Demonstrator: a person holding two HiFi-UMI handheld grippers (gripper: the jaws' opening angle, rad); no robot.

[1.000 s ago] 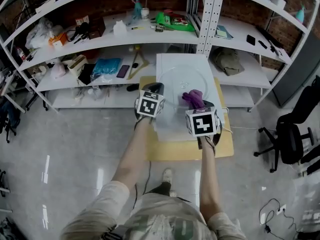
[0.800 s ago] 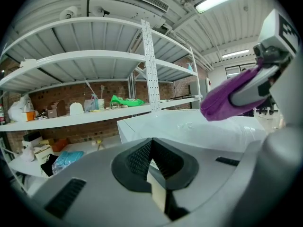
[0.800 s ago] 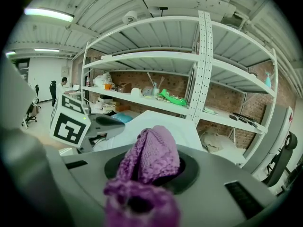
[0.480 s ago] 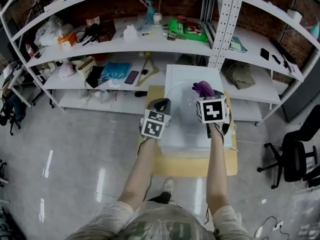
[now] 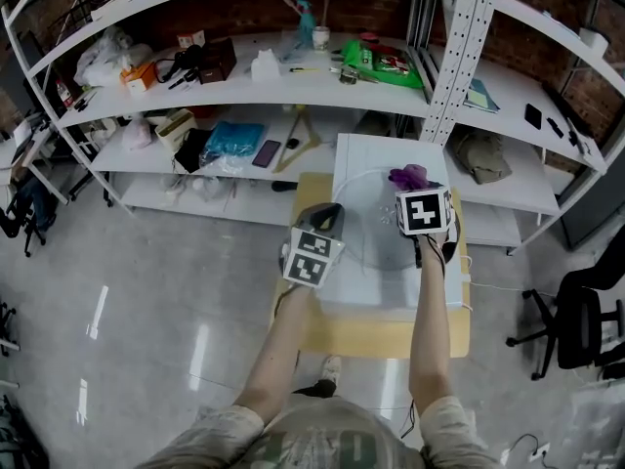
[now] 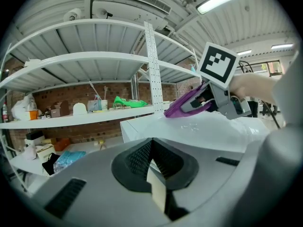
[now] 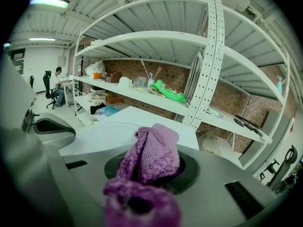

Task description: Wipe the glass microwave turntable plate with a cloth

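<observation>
Your right gripper [image 5: 418, 190] is clamped on the purple cloth [image 5: 408, 175], at the far right rim of the glass plate [image 5: 376, 221]. Your left gripper [image 5: 325, 215], jaws together, sits just beside the plate's left edge. The plate lies on the white box [image 5: 391, 299] — open floor [image 5: 146, 311] to your left.

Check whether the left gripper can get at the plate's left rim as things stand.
Probably yes. The left gripper sits right beside the plate at its left rim with nothing between them; the right gripper and its cloth are over the far right side, clear of that path.

Knitted cloth [image 7: 151, 155], glossy glass plate [image 5: 369, 215]
</observation>
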